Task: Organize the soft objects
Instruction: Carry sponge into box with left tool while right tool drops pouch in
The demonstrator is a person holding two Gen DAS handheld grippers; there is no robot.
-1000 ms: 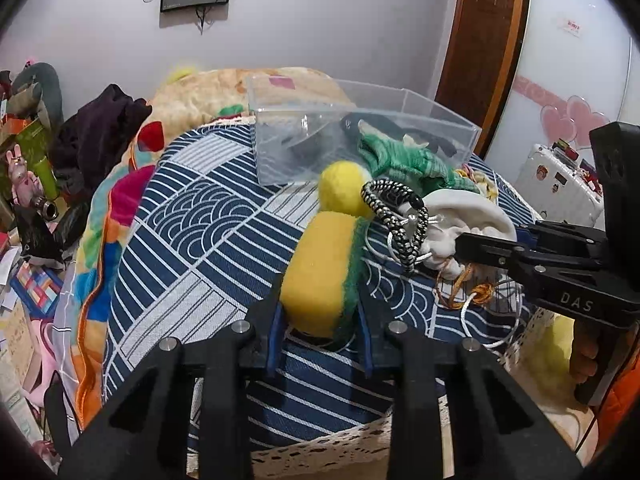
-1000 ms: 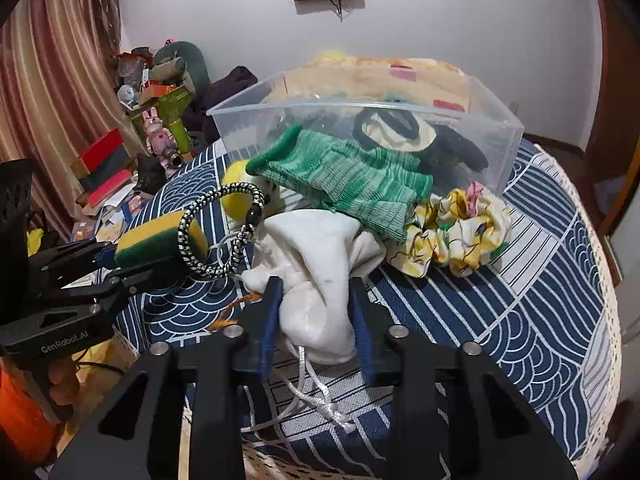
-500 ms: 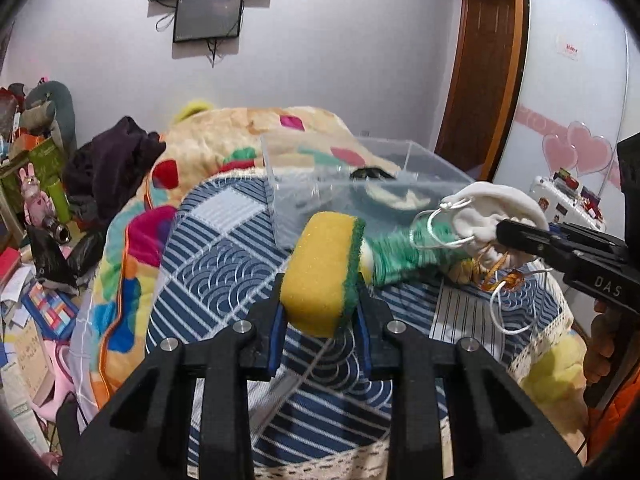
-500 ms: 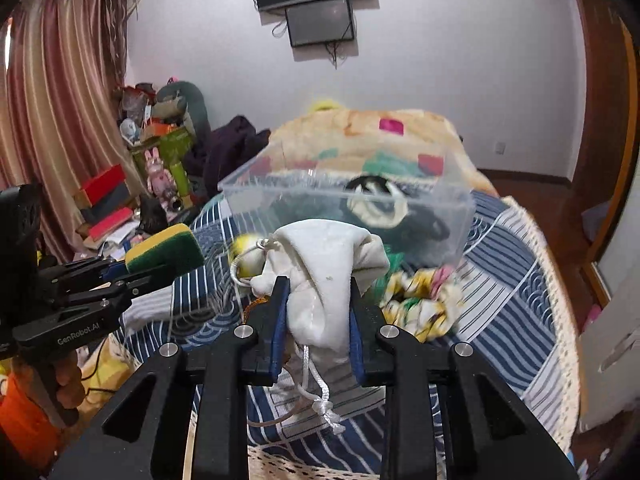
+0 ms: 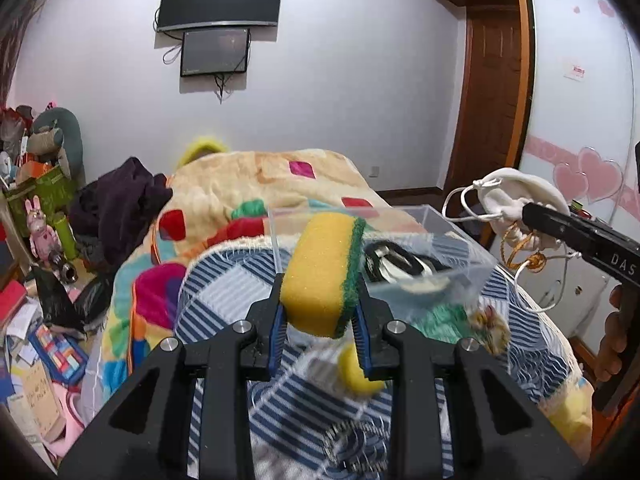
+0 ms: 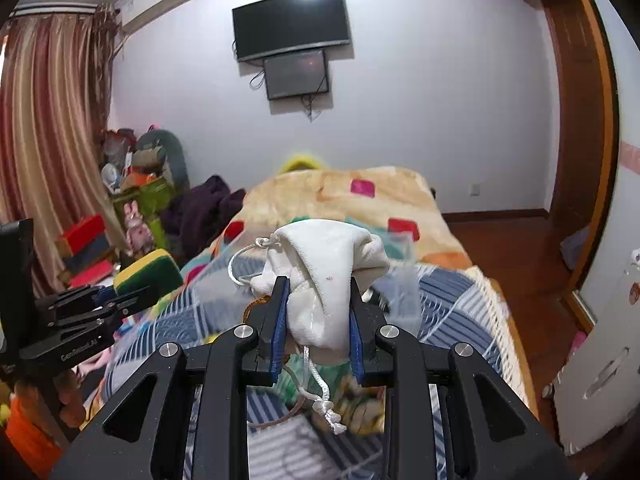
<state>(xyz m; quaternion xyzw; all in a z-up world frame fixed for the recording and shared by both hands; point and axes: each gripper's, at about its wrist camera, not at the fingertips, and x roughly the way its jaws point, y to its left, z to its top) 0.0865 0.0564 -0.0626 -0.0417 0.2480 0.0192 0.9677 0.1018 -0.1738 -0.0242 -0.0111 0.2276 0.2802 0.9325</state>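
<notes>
My left gripper (image 5: 320,320) is shut on a yellow sponge with a green scouring side (image 5: 320,272) and holds it in the air above the bed. My right gripper (image 6: 318,320) is shut on a white drawstring pouch (image 6: 324,272), also lifted; its cords hang down. The pouch shows in the left wrist view (image 5: 516,200), the sponge in the right wrist view (image 6: 148,272). A clear plastic bin (image 5: 440,240) with dark and white soft items stands on the blue patterned cover below. A yellow ball (image 5: 356,372), green knit cloth (image 5: 440,316) and a floral scrunchie (image 5: 492,328) lie beside it.
The bed carries a blue patterned cover (image 5: 224,292) over a colourful blanket (image 5: 248,184). Dark clothes (image 5: 120,196) and clutter with toys and boxes (image 5: 36,208) fill the left side. A wooden door (image 5: 492,92) and a white cabinet (image 6: 600,360) are on the right.
Both grippers have risen well above the bed, carrying the sponge and the pouch. The bin and loose items now lie lower in both views.
</notes>
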